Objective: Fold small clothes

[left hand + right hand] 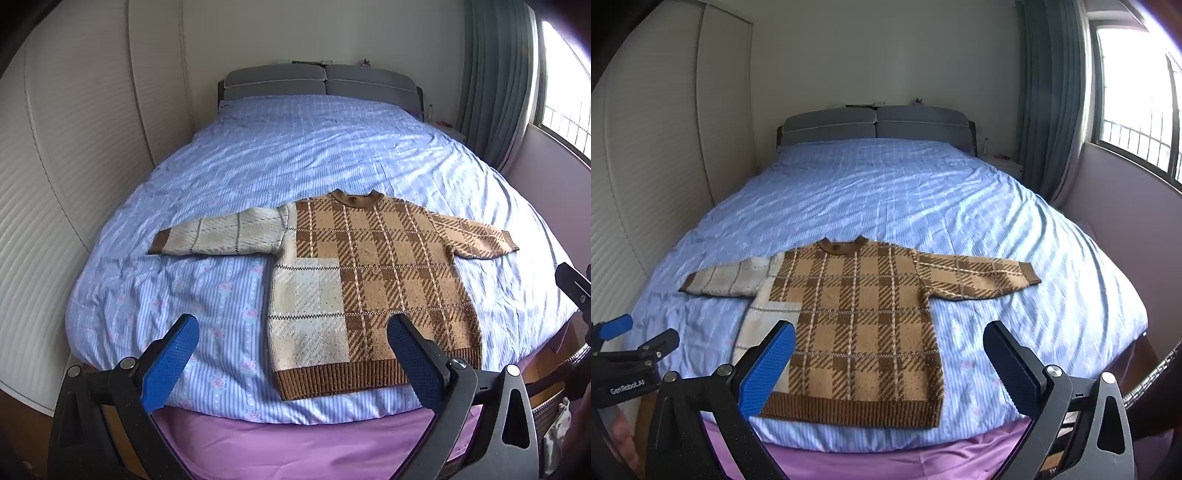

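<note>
A small brown and cream plaid sweater (369, 273) lies flat on the blue bedspread (295, 155), front up, both sleeves spread out, hem toward me. It also shows in the right wrist view (864, 325). My left gripper (291, 325) is open and empty, hovering near the bed's foot over the sweater's hem, apart from it. My right gripper (890, 332) is open and empty, also above the hem end. The left gripper (635, 332) shows at the left edge of the right wrist view, and the right one (572, 288) at the right edge of the left wrist view.
A purple sheet (923, 458) hangs below the bedspread at the bed's foot. A grey headboard (879, 123) stands at the far end. White wardrobe doors (74, 184) line the left side. Curtain (1049, 103), window and a small bedside table are on the right.
</note>
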Demonstrator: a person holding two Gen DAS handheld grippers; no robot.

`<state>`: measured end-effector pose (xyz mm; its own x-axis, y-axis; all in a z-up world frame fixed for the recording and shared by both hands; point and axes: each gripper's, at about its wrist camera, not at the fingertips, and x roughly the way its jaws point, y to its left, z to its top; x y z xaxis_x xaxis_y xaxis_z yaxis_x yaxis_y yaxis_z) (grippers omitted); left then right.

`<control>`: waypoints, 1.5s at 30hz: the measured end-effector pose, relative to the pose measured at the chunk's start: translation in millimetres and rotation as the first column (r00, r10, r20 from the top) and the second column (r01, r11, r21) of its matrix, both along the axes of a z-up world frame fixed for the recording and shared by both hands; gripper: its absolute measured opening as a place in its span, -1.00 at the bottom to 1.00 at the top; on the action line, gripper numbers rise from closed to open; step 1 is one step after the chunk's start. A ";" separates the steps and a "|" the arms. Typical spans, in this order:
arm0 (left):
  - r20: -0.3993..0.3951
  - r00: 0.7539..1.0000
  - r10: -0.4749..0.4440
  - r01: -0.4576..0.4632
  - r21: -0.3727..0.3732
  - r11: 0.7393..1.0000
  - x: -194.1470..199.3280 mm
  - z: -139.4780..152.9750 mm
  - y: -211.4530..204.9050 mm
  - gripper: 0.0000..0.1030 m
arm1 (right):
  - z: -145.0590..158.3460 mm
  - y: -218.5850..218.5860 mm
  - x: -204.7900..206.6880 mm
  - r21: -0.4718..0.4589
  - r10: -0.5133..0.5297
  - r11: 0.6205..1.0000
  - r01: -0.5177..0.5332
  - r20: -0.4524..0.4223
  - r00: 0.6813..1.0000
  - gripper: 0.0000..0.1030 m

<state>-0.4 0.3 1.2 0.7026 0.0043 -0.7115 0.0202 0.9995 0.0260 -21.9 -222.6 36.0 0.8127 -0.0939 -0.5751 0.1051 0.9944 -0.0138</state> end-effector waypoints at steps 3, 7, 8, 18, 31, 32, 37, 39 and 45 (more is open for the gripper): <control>0.000 1.000 0.006 -0.006 0.008 1.000 0.3 -3.9 1.2 1.00 | 0.1 -0.3 -0.4 0.002 0.000 1.000 0.000 -0.002 1.000 0.98; 0.007 1.000 0.010 -0.010 0.015 1.000 -5.1 -3.4 -1.5 1.00 | -0.7 -1.1 0.4 0.005 -0.004 1.000 0.004 -0.011 1.000 0.98; 0.003 1.000 0.009 -0.009 0.011 1.000 -4.6 -2.8 -1.6 1.00 | -0.8 -1.2 0.4 0.005 -0.004 1.000 0.004 -0.010 1.000 0.98; -0.001 1.000 0.012 -0.012 0.006 1.000 -0.2 -1.1 2.1 1.00 | -1.3 -2.3 0.7 0.006 -0.007 1.000 0.007 -0.007 1.000 0.98; -0.002 1.000 0.012 -0.012 0.006 1.000 0.3 -3.8 2.5 1.00 | -2.0 -5.8 2.0 0.018 -0.018 1.000 0.019 -0.012 1.000 0.98; 0.000 1.000 0.014 -0.014 0.006 1.000 0.4 -4.0 2.7 1.00 | -2.1 -6.0 2.1 0.019 -0.019 1.000 0.019 -0.012 1.000 0.98; 0.001 1.000 0.021 -0.021 0.004 1.000 0.9 -4.3 4.4 1.00 | -2.4 -6.6 1.9 0.020 -0.019 1.000 0.019 -0.012 1.000 0.98; 0.001 1.000 0.020 -0.020 0.006 1.000 0.8 -4.4 4.5 1.00 | -2.2 -6.4 2.8 0.021 -0.020 1.000 0.020 -0.014 1.000 0.98; 0.001 1.000 0.022 -0.022 0.004 1.000 1.0 -4.4 5.0 1.00 | -3.3 -6.5 3.4 0.025 -0.020 0.999 0.021 -0.019 1.000 0.98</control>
<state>0.6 5.3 -3.1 0.7028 0.0228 -0.7110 -0.0017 0.9995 0.0305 -18.5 -229.0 32.6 0.7998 -0.0959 -0.5925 0.1256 0.9920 0.0089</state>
